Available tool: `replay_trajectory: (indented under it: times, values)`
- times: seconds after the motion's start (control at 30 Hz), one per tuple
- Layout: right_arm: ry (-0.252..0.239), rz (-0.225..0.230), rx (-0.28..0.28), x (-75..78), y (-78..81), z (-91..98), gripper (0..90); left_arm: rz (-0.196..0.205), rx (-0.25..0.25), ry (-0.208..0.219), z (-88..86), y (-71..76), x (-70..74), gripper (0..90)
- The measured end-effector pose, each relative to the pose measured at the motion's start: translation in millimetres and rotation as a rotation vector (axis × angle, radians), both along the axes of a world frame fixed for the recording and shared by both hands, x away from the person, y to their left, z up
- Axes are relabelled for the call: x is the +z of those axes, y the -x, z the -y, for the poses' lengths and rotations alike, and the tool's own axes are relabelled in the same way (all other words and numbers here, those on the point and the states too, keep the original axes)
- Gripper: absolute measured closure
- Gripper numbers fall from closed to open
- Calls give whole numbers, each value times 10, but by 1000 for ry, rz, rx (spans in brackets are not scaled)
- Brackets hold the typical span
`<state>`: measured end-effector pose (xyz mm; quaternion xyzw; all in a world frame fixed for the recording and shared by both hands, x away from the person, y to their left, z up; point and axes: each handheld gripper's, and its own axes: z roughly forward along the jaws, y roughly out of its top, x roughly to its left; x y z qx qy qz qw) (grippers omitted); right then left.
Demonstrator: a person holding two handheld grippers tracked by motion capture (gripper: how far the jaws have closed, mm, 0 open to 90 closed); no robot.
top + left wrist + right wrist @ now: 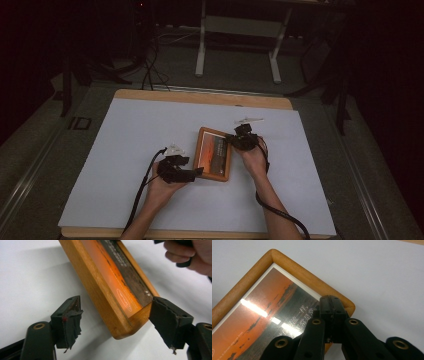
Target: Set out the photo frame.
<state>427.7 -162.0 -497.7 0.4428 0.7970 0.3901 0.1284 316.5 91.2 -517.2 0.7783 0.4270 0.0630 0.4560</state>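
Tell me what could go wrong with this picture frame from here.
The left tongs stand open around the wooden picture frame's near corner, one pad just touching it; closing there could catch only the rounded corner and slip. The right tongs are shut, tips pressing on the far corner by the glossy picture, which they might scratch. The frame could also skid on the white sheet.

The left gripper [116, 322] has its two black jaws standing wide apart, and a corner of the wooden picture frame [105, 302] lies between them. The right-hand jaw is just beside the end edge of the frame, maybe touching it; the left-hand jaw is clear of the wood. The frame lies flat on the white desk [30, 277] and holds an orange and dark picture. At the upper right, a hand [192, 255] grips something black.
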Motion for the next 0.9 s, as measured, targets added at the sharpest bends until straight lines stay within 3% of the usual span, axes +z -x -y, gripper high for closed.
replay_trajectory:
  times: [0.23, 0.5, 0.9]
  values:
    - [2, -8, -10, -21, -15, 20, 899, -25, 17, 14, 50, -9, -35, 267]
    - [0, -15, -16, -45, -27, 44, 899, -75, 17, 79, 81, -46, -34, 338]
    - [13, -30, -30, -96, -58, 77, 900, -95, 29, 109, 243, -84, 25, 424]
